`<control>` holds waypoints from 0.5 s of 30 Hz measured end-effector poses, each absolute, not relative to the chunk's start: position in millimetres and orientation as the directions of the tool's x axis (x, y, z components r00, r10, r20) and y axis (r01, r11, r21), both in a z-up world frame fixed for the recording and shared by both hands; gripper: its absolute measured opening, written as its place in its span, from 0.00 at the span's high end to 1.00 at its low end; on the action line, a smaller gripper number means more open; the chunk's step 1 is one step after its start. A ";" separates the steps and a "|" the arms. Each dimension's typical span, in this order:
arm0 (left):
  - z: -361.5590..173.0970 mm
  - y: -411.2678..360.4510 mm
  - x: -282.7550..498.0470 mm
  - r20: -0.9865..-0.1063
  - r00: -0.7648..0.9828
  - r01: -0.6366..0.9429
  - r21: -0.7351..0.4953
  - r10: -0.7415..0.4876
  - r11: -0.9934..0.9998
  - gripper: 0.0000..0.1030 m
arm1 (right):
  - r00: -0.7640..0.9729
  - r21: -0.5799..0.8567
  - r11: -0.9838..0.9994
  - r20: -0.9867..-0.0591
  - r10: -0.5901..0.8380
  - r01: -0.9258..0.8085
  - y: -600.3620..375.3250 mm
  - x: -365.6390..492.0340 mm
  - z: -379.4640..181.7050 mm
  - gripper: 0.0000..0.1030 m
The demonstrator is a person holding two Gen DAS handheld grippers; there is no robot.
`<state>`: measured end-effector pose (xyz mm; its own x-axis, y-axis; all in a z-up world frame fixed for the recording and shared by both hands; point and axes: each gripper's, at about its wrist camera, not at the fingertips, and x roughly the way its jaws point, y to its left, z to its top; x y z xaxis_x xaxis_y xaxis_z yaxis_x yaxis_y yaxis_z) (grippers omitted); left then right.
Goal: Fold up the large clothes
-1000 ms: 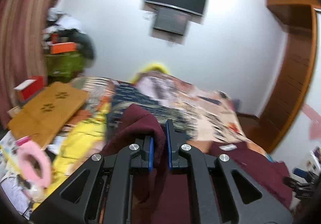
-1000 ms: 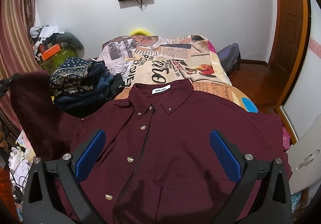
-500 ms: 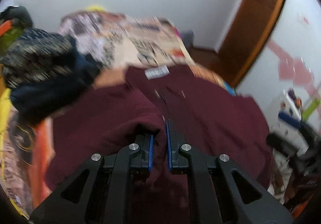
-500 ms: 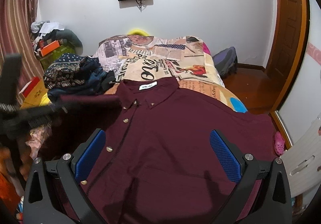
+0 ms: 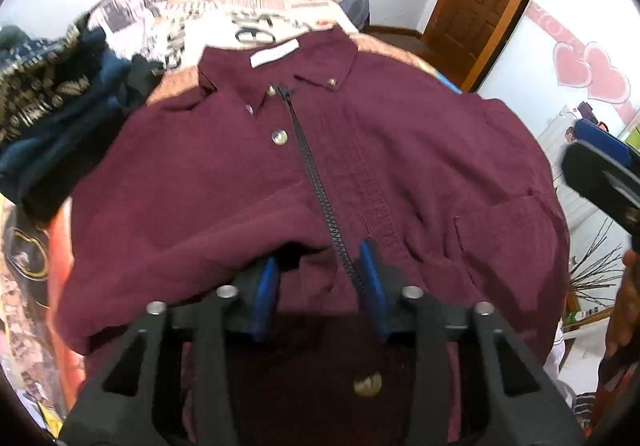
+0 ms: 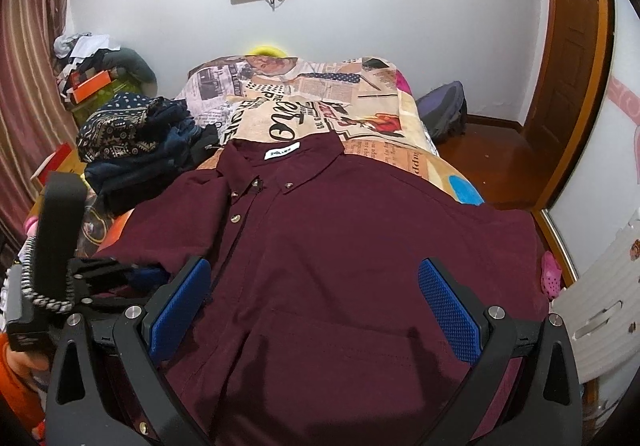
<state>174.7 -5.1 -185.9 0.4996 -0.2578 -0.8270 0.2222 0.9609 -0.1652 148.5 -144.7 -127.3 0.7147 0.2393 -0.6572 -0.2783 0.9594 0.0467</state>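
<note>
A maroon button-up shirt (image 5: 400, 150) lies face up on the bed, collar at the far end; it also shows in the right wrist view (image 6: 360, 246). Its left sleeve side is folded in over the front, near the placket. My left gripper (image 5: 320, 270) hovers low over that folded edge, its blue pads apart, with cloth lying loose between them. My right gripper (image 6: 316, 298) is wide open and empty above the shirt's lower front. The left gripper shows at the left of the right wrist view (image 6: 60, 246), and the right gripper at the right of the left wrist view (image 5: 600, 170).
A pile of dark blue patterned clothes (image 6: 136, 142) sits on the bed left of the shirt. The newspaper-print bedspread (image 6: 320, 106) covers the bed. A wooden door (image 6: 576, 66) stands at right. Clutter and boxes (image 6: 88, 78) fill the left corner.
My left gripper carried the sleeve rightward across the shirt, laid it on the front and opened, letting go. The right gripper stayed open over the shirt's lower part.
</note>
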 end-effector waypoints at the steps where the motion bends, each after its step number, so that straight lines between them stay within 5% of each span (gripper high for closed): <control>1: -180.3 -2.7 171.1 -0.821 0.510 0.226 -0.160 -0.257 0.961 0.59 | 0.715 0.044 0.957 -0.656 0.244 -0.286 -142.3 148.9 -126.3 0.00; 9: -131.5 46.5 145.1 -0.736 0.652 0.142 -0.119 -0.183 0.983 0.43 | 0.708 -0.003 0.918 -0.638 0.303 -0.396 -105.1 151.6 -116.2 0.00; 15: -114.5 115.3 134.4 -0.676 0.737 -0.054 -0.048 0.008 0.997 0.33 | 0.659 -0.039 0.846 -0.645 0.385 -0.532 -59.7 157.2 -114.5 0.00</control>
